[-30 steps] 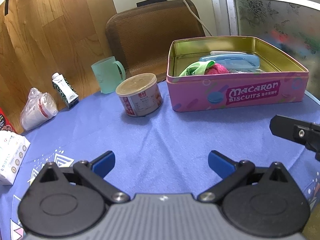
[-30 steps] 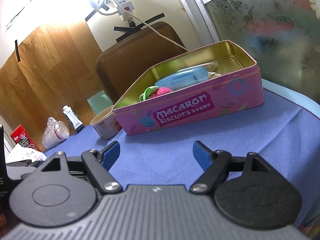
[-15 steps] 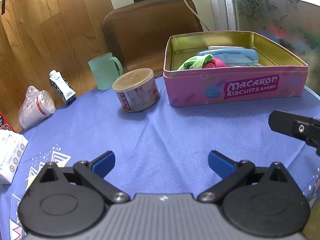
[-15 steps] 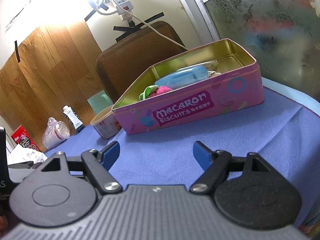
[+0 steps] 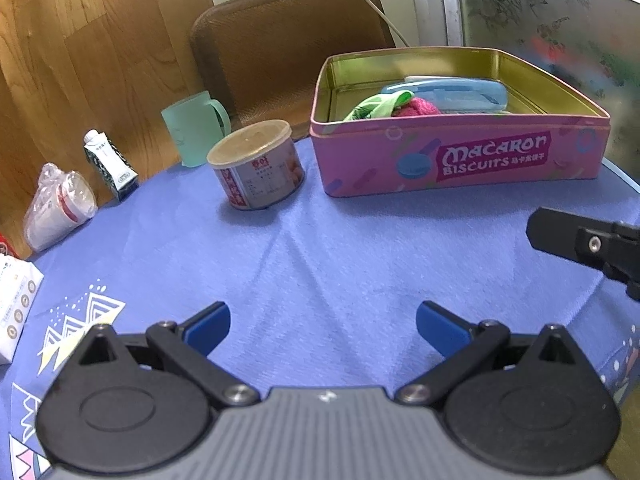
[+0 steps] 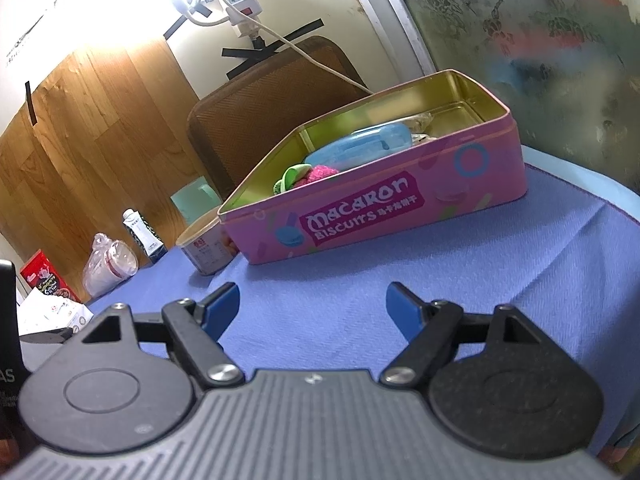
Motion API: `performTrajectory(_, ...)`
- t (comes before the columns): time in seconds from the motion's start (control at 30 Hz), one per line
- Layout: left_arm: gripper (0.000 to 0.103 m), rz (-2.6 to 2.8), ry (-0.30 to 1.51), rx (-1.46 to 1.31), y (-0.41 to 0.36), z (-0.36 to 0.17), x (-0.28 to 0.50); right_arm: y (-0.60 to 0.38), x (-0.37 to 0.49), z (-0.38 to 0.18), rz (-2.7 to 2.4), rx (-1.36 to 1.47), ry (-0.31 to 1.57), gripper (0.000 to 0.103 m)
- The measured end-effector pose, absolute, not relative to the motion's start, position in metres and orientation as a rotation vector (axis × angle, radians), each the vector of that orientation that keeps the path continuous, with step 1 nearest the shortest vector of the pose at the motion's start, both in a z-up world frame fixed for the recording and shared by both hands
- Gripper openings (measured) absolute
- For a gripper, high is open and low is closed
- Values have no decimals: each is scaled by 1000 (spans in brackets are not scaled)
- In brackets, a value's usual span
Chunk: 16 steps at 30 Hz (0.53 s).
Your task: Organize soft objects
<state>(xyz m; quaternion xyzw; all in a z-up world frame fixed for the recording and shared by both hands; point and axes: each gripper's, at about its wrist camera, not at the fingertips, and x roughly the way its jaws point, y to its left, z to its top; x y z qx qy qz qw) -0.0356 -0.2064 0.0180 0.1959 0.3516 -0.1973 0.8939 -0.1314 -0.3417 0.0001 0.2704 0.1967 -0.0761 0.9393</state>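
- At 9 o'clock from my left gripper (image 5: 322, 326) sit a white box (image 5: 14, 312), a bagged cup (image 5: 60, 210) and a small carton (image 5: 110, 166); none looks like part of my job.
- At 11 o'clock stand a green mug (image 5: 194, 128) and a round can (image 5: 256, 164), both upright on the blue cloth (image 5: 320, 256) and well apart from my fingers.
- My left gripper hangs over bare cloth, jaws wide apart, nothing between them.
- At 1 o'clock is the pink tin (image 5: 460, 156), lid off. Inside lie the soft things: a green cloth (image 5: 380, 104) touching a pink knit piece (image 5: 416, 108), with a blue case (image 5: 448, 94) behind them.
- At 3 o'clock, in the left view, one black finger of my right gripper (image 6: 312, 308) juts in above the cloth. Its own camera shows the jaws spread wide and empty, the tin at 12 o'clock.
- I judge the sorting nearly finished or finished: the soft pieces I can see are in the tin and none lies loose on the cloth. The rest of the tin's floor is partly hidden.
- Against a second ago, the tin and can sit a little higher in my left view. The right view is unchanged, and both jaws are as wide as before.
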Motion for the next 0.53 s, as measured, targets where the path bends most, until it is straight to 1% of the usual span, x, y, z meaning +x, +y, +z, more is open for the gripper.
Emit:
performTrajectory(0.33, 103, -429, 756, 392, -208, 17, -34, -344, -131, -1, -157, 562, 408, 82)
performTrajectory(0.53, 103, -479, 737, 355, -205, 22, -37, -345, -130, -2, -157, 558, 409, 83)
